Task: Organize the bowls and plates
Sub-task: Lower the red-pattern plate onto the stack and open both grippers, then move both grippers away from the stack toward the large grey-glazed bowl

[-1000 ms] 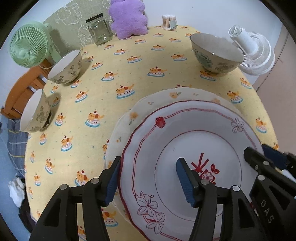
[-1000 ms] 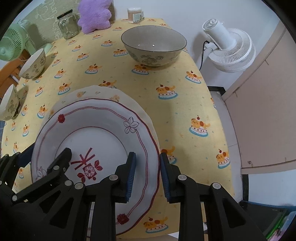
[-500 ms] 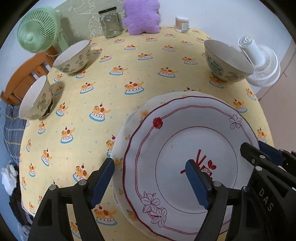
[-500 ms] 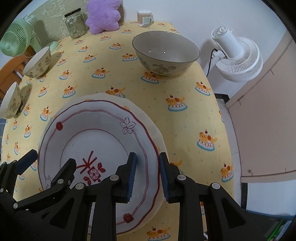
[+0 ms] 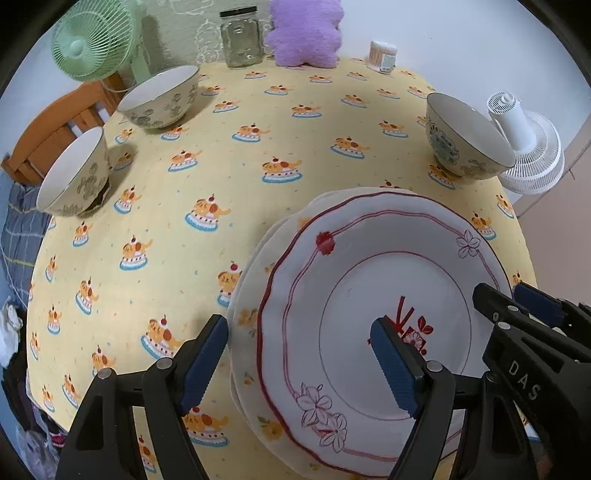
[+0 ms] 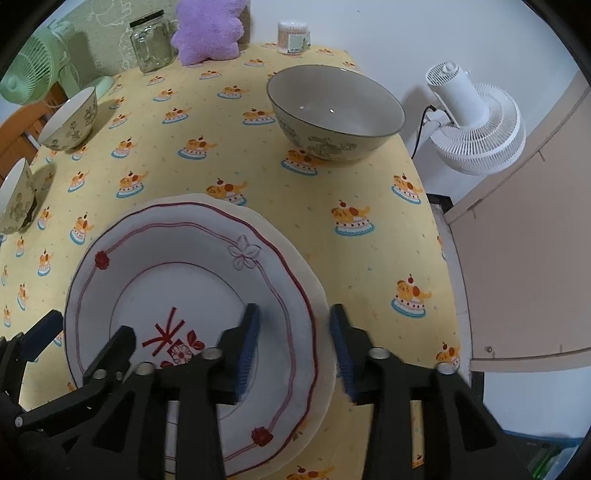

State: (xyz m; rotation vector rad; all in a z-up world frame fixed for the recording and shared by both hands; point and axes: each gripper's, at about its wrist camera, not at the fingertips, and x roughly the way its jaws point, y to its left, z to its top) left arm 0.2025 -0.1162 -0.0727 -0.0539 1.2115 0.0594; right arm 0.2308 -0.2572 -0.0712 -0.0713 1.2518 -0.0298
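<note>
Red-rimmed plate (image 5: pixel 388 295) lies flat atop another plate (image 5: pixel 247 317).

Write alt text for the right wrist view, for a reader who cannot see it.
A red-trimmed white plate sits stacked on a paler plate on a yellow cartoon-print tablecloth, with the open right claw straddling their right edge. A large floral bowl stands beyond, two smaller bowls at far left.

Home dining table (image 5: pixel 229 192), cartoon tablecloth, fans (image 6: pixel 476 125), plush cushion (image 5: pixel 303 33)
</note>
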